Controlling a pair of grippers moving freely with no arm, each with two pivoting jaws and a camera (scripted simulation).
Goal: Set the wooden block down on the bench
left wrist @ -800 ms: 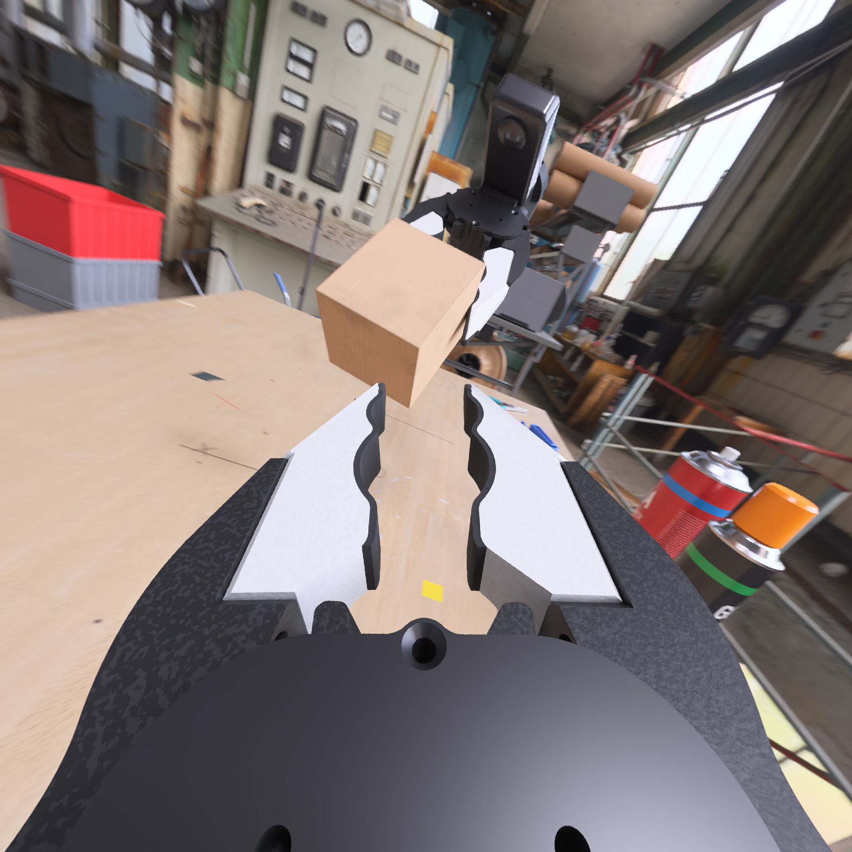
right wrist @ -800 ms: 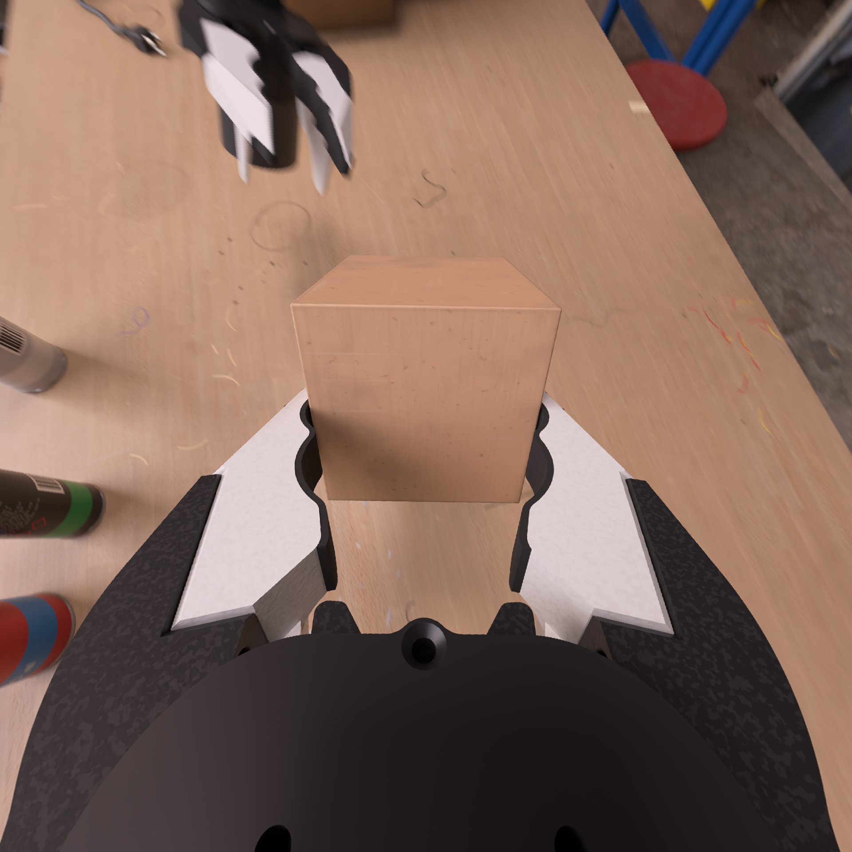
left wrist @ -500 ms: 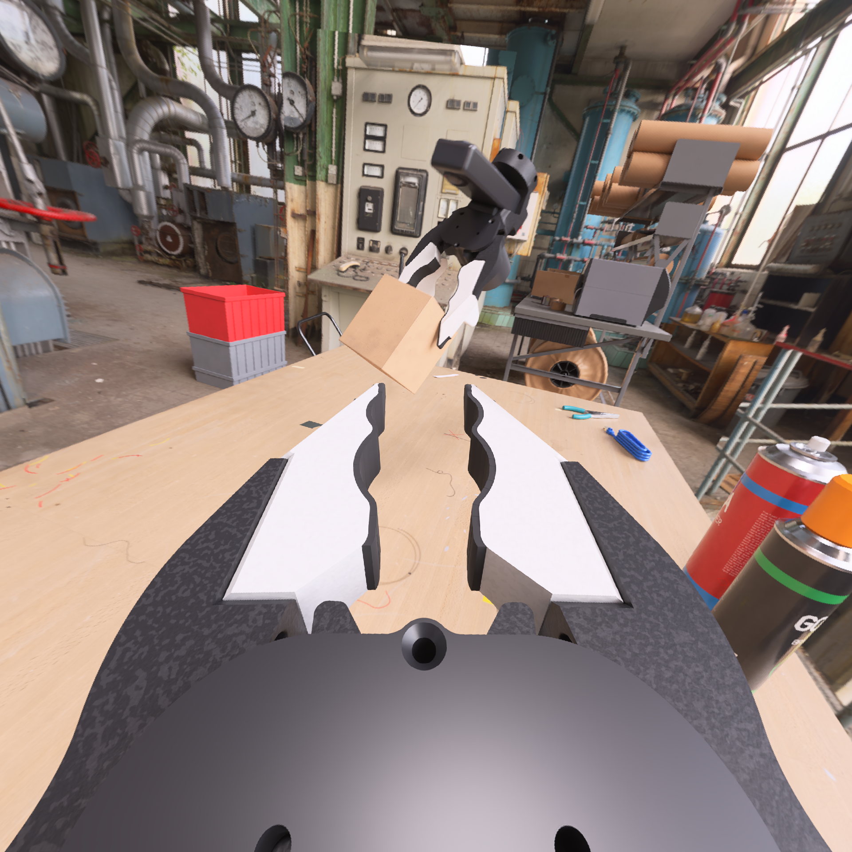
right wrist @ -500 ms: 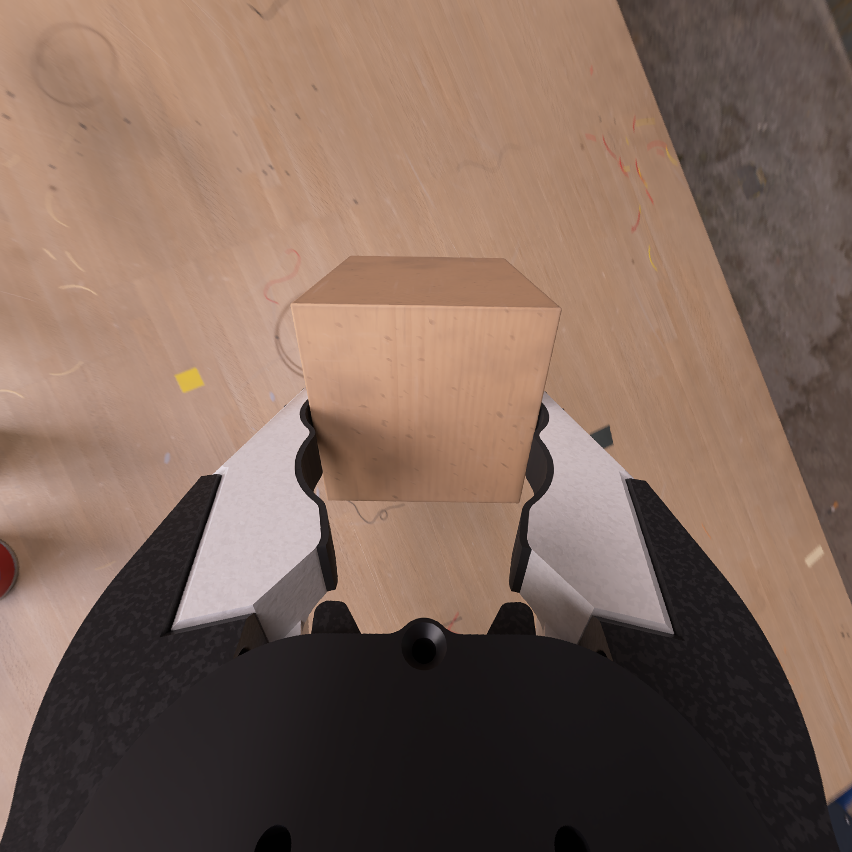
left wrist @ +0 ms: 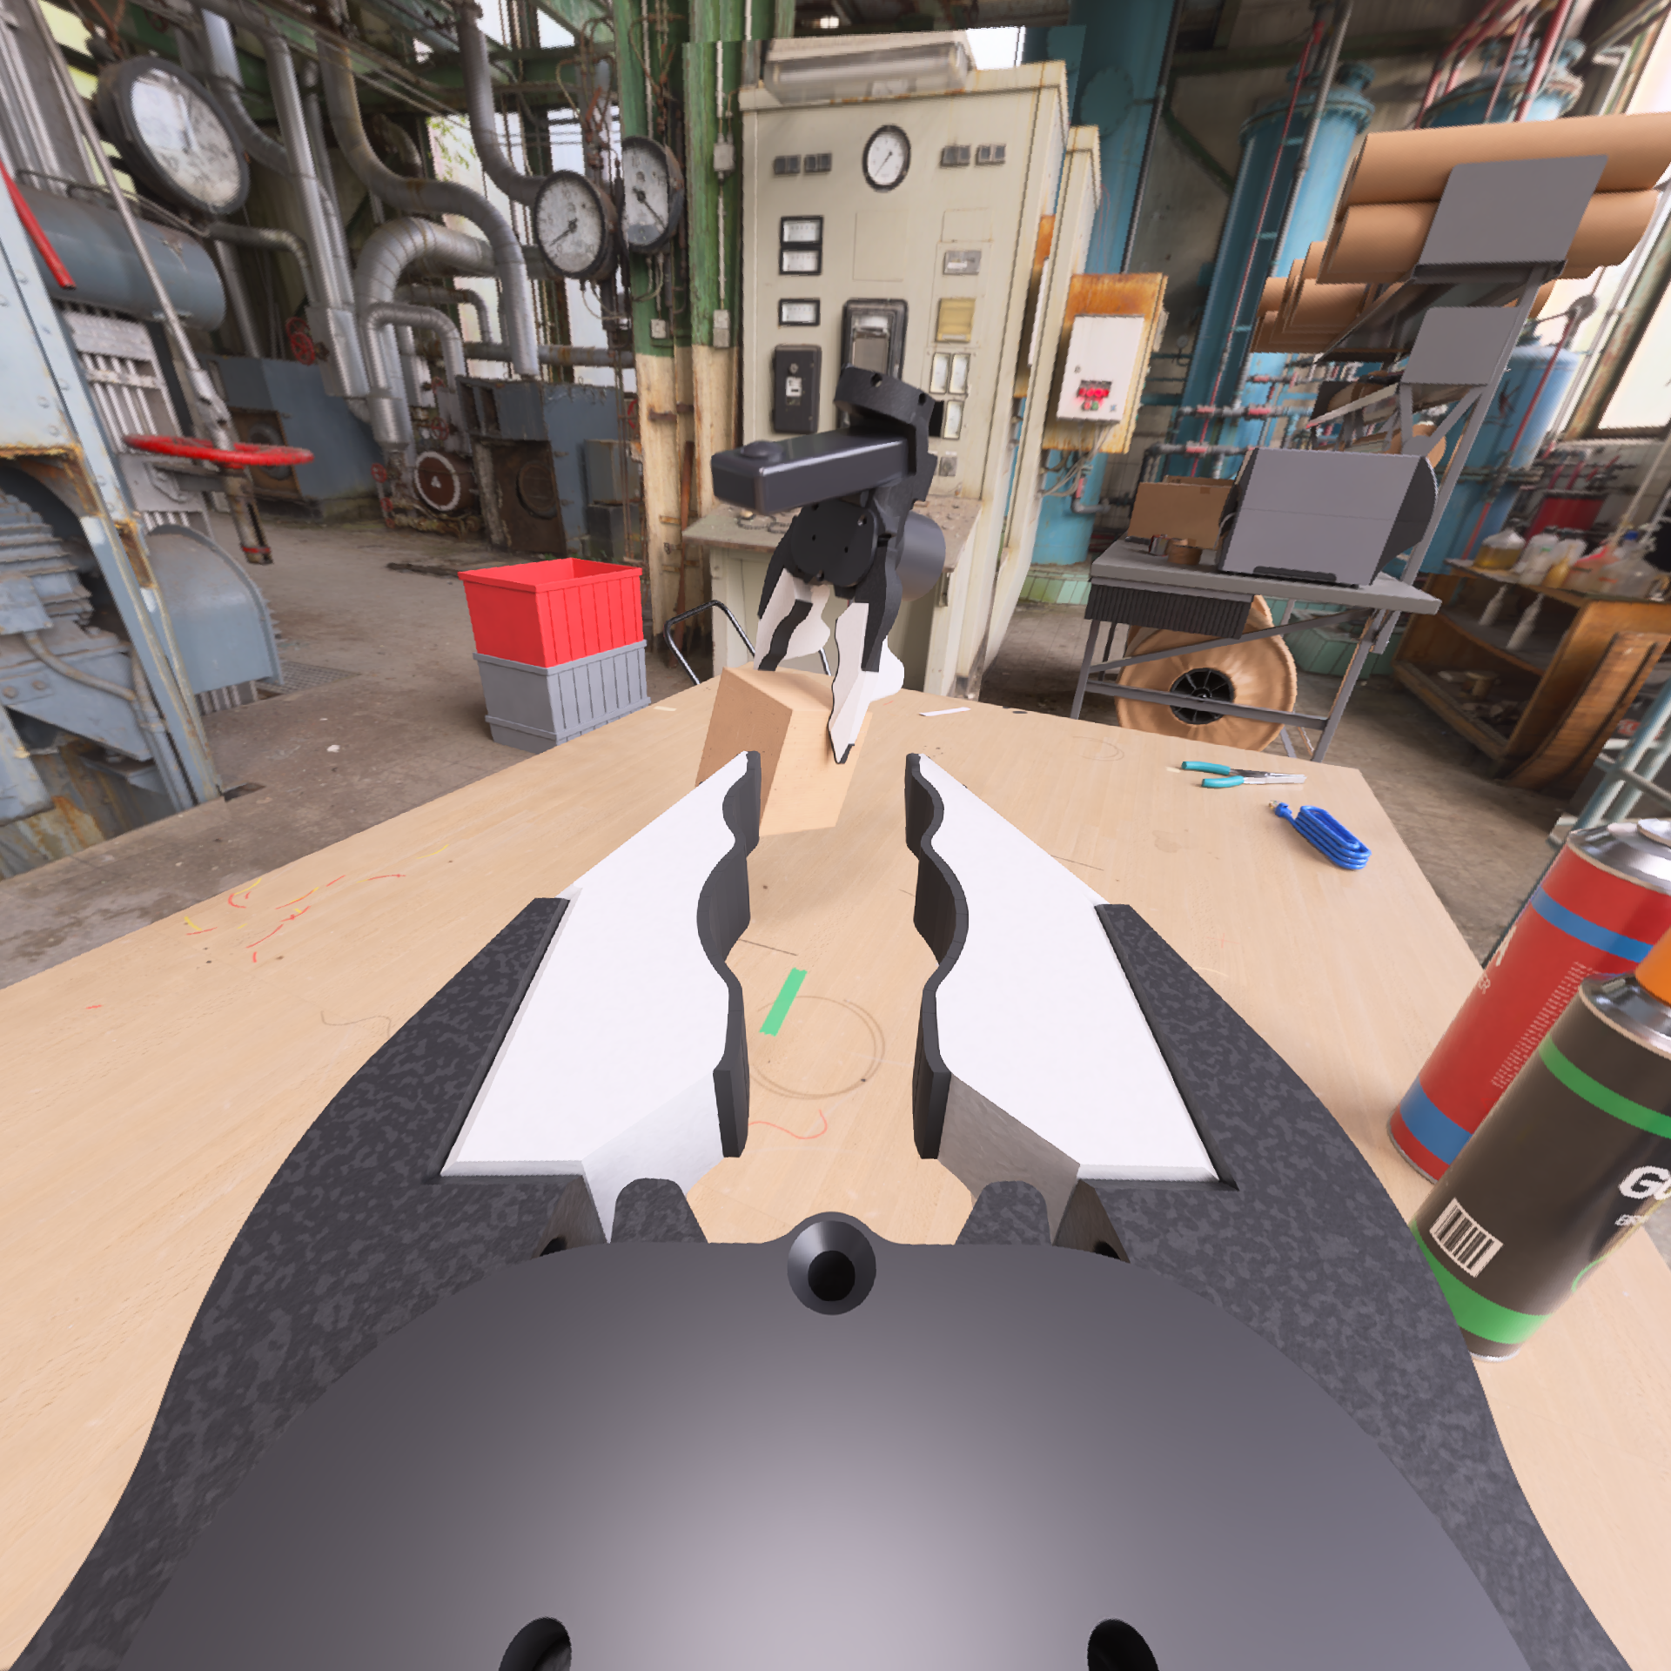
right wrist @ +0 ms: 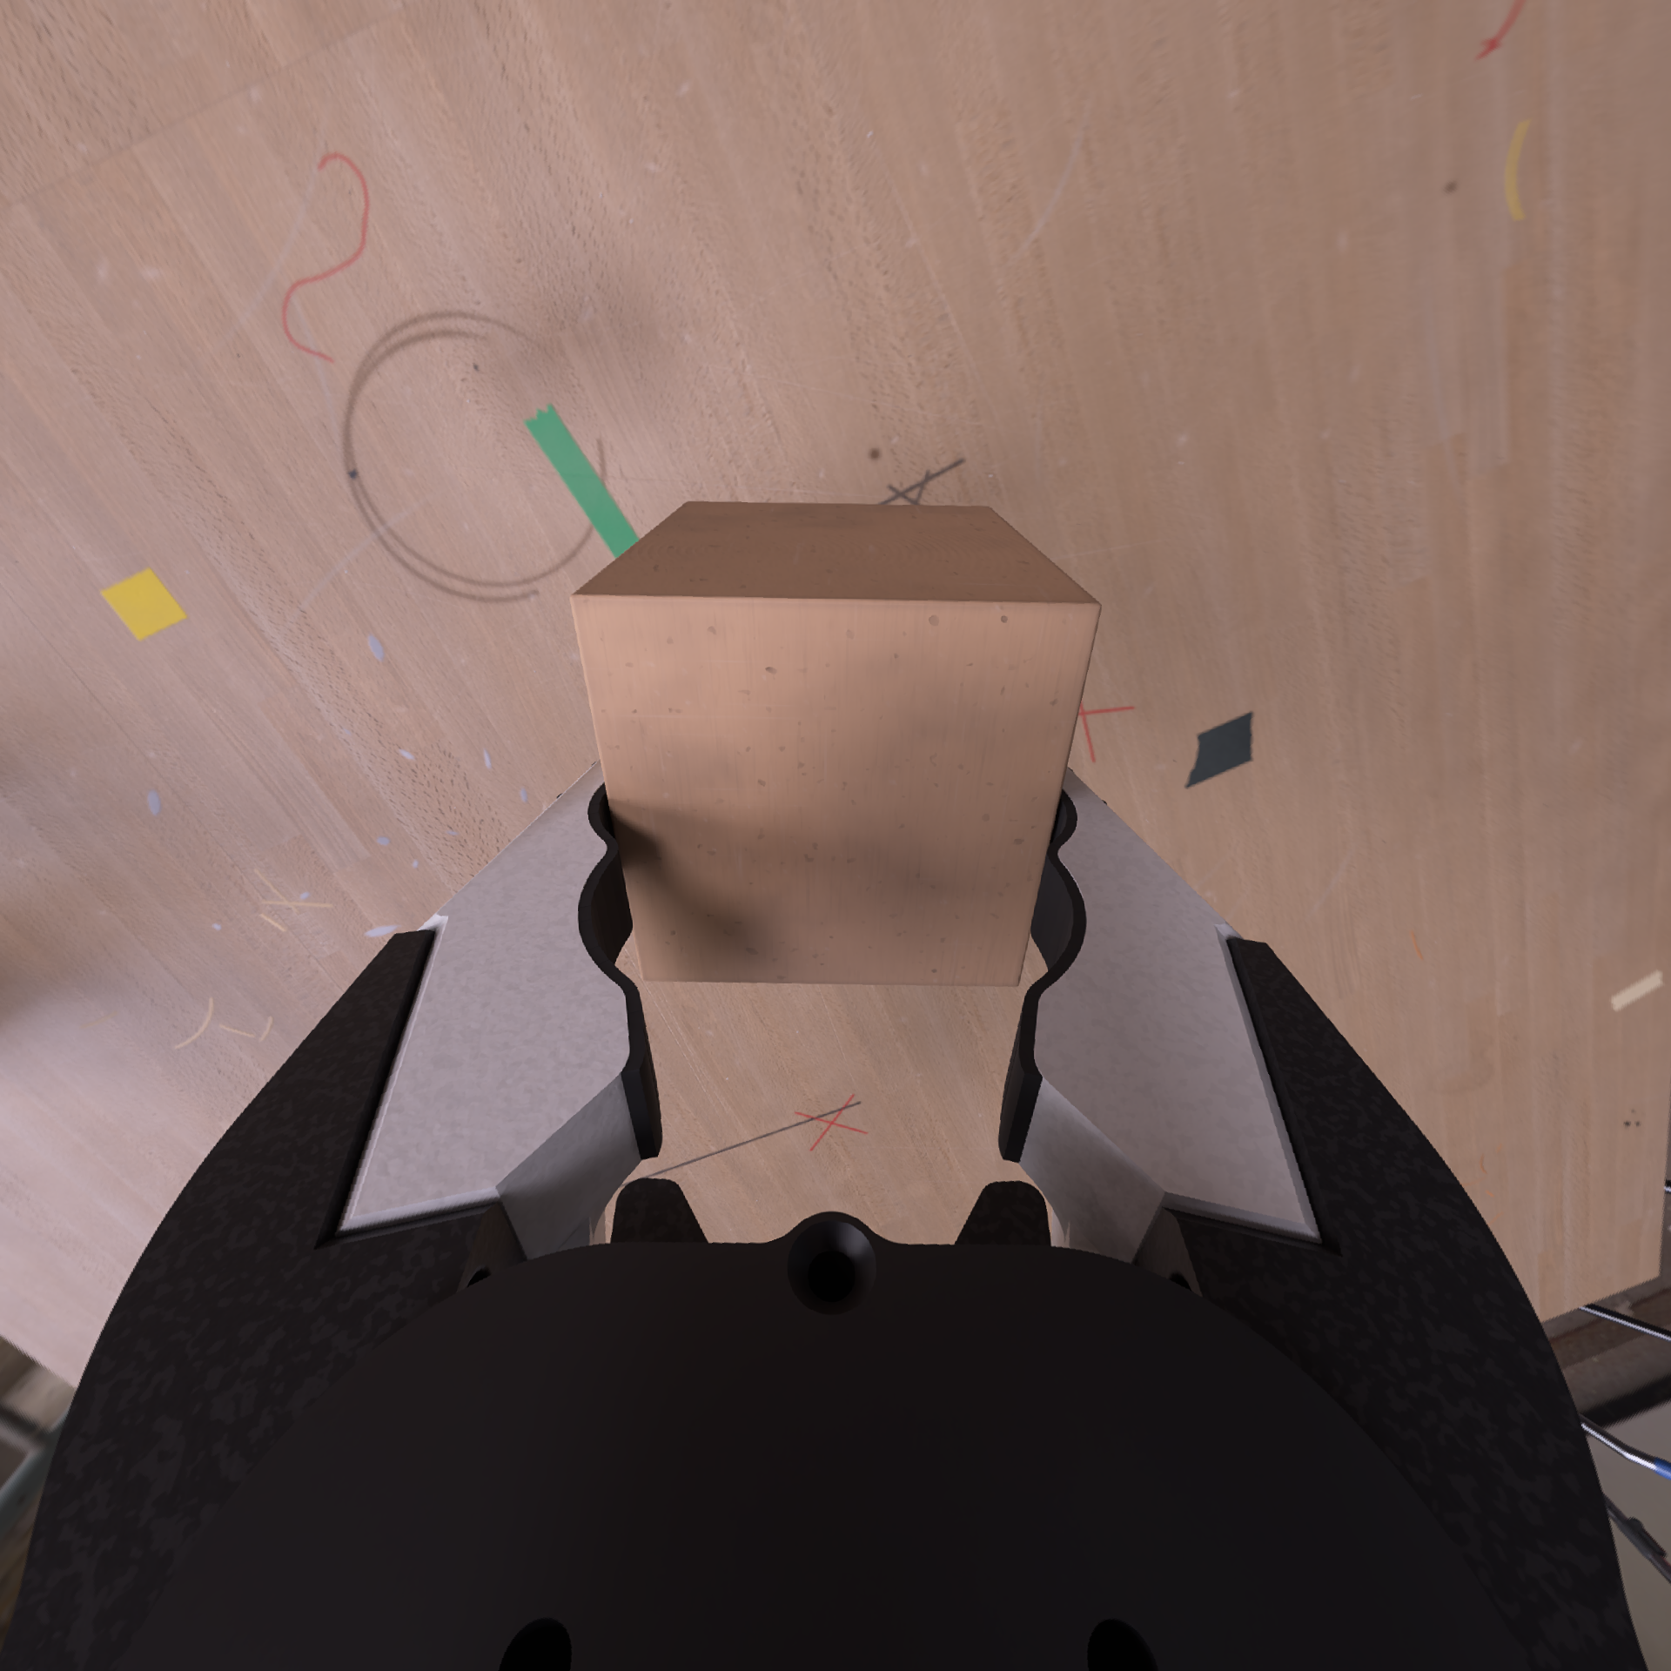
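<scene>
The wooden block (right wrist: 827, 769) is a plain light-brown cube held between the fingers of my right gripper (right wrist: 830, 805), which is shut on it and points down at the bench (right wrist: 1266, 452). In the left wrist view the block (left wrist: 782, 755) hangs tilted just above the bench (left wrist: 271, 1040), under the right gripper (left wrist: 827, 723). I cannot tell whether its lower corner touches the wood. My left gripper (left wrist: 827, 769) is open and empty, low over the bench, pointing at the block from some way off.
Two spray cans (left wrist: 1555, 1085) stand at the right edge near my left gripper. Blue clips (left wrist: 1325, 836) and teal pliers (left wrist: 1239, 773) lie far right. A strip of green tape (left wrist: 782, 999) and a pencilled circle (right wrist: 452, 452) mark the bench. Red and grey crates (left wrist: 556, 646) stand beyond the far edge.
The right gripper has carried the block away from my left gripper and lowered it close to the bench. My left gripper has drawn back and levelled out.
</scene>
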